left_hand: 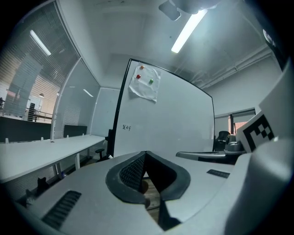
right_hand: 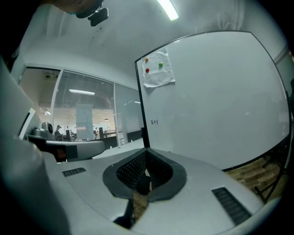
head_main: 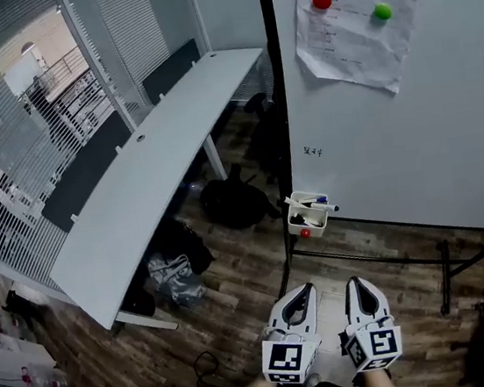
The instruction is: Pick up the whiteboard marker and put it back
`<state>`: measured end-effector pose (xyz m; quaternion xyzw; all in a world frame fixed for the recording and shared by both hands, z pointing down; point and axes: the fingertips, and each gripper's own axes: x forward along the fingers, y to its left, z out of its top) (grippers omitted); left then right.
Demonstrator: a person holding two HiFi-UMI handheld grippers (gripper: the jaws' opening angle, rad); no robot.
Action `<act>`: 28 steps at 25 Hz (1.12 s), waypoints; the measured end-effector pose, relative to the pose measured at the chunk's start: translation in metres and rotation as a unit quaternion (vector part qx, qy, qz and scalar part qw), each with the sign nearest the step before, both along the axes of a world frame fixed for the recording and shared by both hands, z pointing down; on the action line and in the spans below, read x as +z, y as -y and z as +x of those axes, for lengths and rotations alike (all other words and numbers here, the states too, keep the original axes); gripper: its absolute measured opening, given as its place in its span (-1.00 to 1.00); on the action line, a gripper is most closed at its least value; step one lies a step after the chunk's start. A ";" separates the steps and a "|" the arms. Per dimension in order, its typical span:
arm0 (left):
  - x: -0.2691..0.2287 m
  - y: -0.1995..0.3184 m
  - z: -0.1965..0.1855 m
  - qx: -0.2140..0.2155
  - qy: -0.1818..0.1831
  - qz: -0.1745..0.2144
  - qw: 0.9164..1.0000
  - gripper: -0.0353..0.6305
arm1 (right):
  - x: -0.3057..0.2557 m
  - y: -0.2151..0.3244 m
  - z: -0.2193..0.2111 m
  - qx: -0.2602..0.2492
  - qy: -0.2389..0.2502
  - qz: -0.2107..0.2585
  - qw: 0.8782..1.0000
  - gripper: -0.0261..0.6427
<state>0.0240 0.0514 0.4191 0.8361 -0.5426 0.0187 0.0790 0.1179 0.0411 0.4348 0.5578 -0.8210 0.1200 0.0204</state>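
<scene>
Whiteboard tray (head_main: 306,222): marker (head_main: 319,205) well beyond tools (head_main: 306,289) (head_main: 355,281)

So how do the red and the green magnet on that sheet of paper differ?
The red magnet is red, the green magnet green. In the head view the red magnet sits further left and a little higher on the sheet of paper; the green magnet sits to its right, slightly lower. The red magnet looks a touch larger than the green magnet. Both are round and lie on the same sheet on the whiteboard.
</scene>
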 end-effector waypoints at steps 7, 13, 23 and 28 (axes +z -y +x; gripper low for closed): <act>0.002 0.048 -0.011 0.029 -0.006 -0.002 1.000 -0.87 | 0.005 0.045 -0.016 0.023 -0.006 -0.012 1.000 -0.89; 0.006 0.075 -0.016 0.042 -0.007 -0.009 0.999 -0.87 | 0.018 0.066 -0.021 0.030 0.001 -0.006 1.000 -0.89; 0.026 0.106 -0.014 0.039 -0.004 -0.026 0.999 -0.87 | 0.040 0.096 -0.017 0.030 0.000 -0.017 0.999 -0.89; 0.038 0.122 -0.008 0.030 -0.003 -0.035 0.999 -0.87 | 0.048 0.114 -0.013 0.026 0.002 -0.028 0.999 -0.89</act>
